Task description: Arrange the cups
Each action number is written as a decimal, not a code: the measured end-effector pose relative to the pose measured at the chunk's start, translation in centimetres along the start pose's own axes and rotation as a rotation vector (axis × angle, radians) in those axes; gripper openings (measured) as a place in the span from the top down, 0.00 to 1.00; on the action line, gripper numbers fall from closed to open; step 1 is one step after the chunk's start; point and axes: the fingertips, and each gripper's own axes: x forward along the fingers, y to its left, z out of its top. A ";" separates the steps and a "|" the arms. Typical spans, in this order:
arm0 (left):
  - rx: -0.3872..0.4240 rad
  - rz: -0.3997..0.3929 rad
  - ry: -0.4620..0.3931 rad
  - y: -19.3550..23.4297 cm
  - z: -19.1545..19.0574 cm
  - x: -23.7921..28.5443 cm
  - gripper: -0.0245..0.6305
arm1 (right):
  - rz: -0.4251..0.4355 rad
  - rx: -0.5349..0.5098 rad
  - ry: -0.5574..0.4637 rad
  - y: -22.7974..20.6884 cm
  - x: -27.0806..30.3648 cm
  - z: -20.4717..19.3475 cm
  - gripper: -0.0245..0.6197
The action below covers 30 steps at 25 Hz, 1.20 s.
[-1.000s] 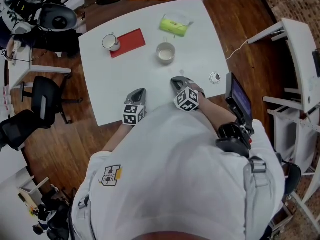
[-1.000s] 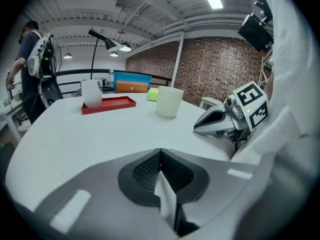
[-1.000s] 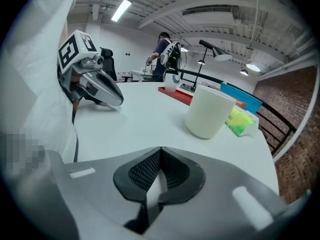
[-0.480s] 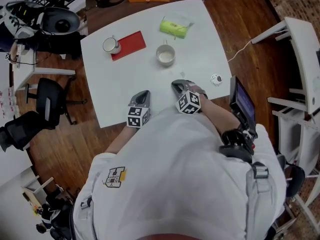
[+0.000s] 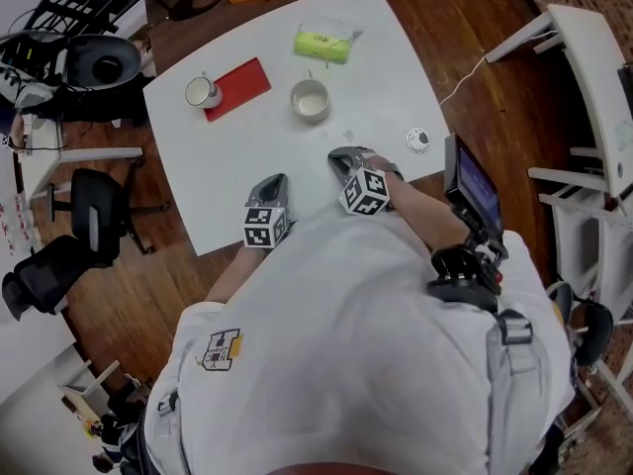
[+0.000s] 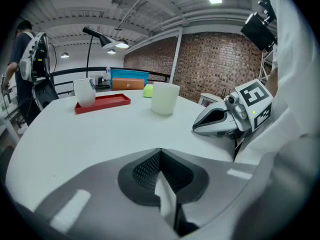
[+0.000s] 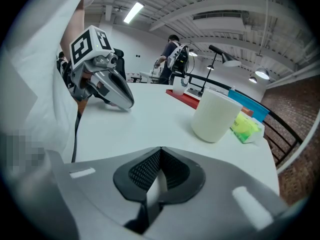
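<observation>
From the head view, nothing looks arranged yet. A small white mug (image 5: 201,91) sits at one end of the flat red tray (image 5: 242,79), and a taller plain cup (image 5: 309,99) stands alone on the white table (image 5: 218,181), just right of the tray. The left gripper (image 5: 271,180) and right gripper (image 5: 339,155) rest well apart from the tray, on the person's side. In the left gripper view, ribbed dark pads are pressed together on nothing. The right gripper view shows the same, with the smooth, matte cup right of the tray.
</observation>
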 end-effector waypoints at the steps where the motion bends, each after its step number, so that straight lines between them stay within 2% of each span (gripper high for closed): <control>1: 0.001 -0.001 0.002 0.0 0.0 0.0 0.96 | 0.001 -0.001 0.000 0.0 0.0 0.0 0.96; 7: -0.002 0.002 0.007 0.1 -0.2 -0.2 0.96 | 0.004 -0.017 0.004 0.2 0.1 0.0 0.96; 14: -0.030 0.014 -0.033 0.4 0.2 -0.6 0.96 | 0.003 0.007 -0.006 0.4 -0.1 0.2 0.96; 25: -0.023 0.028 -0.037 0.5 0.1 -0.4 0.96 | 0.003 -0.004 -0.004 0.2 0.1 0.0 0.96; 30: -0.003 -0.012 -0.055 -0.3 1.1 -0.3 0.96 | 0.019 0.064 -0.041 -0.2 -0.3 0.4 0.96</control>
